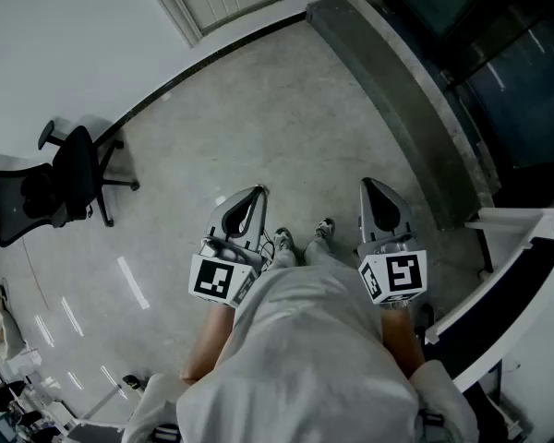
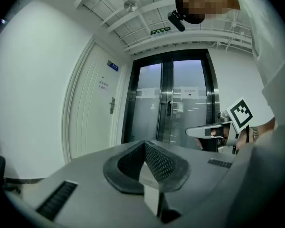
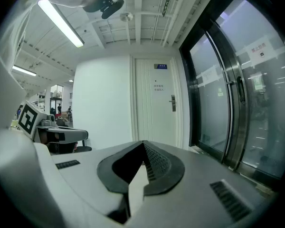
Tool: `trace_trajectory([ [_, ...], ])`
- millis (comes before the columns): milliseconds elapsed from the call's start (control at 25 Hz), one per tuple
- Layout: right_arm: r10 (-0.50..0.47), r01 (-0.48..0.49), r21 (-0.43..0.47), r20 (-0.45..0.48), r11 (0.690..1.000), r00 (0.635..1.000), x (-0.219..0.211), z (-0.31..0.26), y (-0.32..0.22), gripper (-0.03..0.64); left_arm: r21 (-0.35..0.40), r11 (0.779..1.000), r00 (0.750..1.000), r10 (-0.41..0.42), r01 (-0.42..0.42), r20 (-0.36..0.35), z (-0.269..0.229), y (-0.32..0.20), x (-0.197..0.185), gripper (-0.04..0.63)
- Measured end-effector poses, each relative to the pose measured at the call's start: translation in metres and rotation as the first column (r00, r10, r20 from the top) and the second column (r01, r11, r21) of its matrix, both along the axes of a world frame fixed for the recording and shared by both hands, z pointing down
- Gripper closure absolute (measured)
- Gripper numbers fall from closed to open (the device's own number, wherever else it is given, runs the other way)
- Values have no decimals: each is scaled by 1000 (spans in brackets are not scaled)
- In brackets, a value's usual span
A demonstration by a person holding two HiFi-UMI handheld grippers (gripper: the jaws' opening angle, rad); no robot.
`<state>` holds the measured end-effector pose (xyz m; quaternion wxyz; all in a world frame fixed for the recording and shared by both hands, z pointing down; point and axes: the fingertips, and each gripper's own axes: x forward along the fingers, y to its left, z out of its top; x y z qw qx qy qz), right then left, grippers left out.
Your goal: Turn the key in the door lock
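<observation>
the person is standing on the grey floor [image 1: 258, 118] well back from the white door [image 3: 156, 103], so the step in hand is looking like the approach, with no turning begun. the left gripper [image 1: 256, 192] and the right gripper [image 1: 368, 185] are being held out in front, side by side and apart, pointing a little downward. each one's fingers are sitting pressed together with nothing pinched between them (both gripper views are showing the ribbed pads meeting in a closed v). the door lock [image 3: 173, 102] is showing as a small dark plate with a handle near the door's right edge, just left of the glass doors [image 3: 228, 103]; whether a key is sitting in it is too small to tell. an office chair [image 1: 60, 187] is standing off to the person's left, well apart from the door. the next move, as i am judging it, is calling for walking up to the door, bringing one gripper level with the lock, spreading its fingers and closing them on the key's head before any twist.
</observation>
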<state>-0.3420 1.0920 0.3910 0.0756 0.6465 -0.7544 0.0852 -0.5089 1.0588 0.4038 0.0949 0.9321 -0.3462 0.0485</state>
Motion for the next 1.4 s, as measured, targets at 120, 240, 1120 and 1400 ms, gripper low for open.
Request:
trace_trajectory([
  [120, 7, -7, -4, 3, 1000, 1000, 2, 1, 1, 615, -2, 1000, 1000, -4, 4, 2, -2, -2, 2, 591],
  [240, 6, -6, -3, 4, 1000, 1000, 4, 0, -1, 615, 10, 1000, 1000, 5, -5, -7, -3, -3, 5, 591],
  [1120, -62, 65, 137, -23, 988, 998, 74, -22, -32, 615, 190, 981, 996, -53, 39, 70, -34, -45, 67, 591],
  [1400, -82, 85, 144, -24, 986, 996, 101, -26, -56, 615, 206, 973, 992, -118, 105, 52, -42, -56, 92, 591],
])
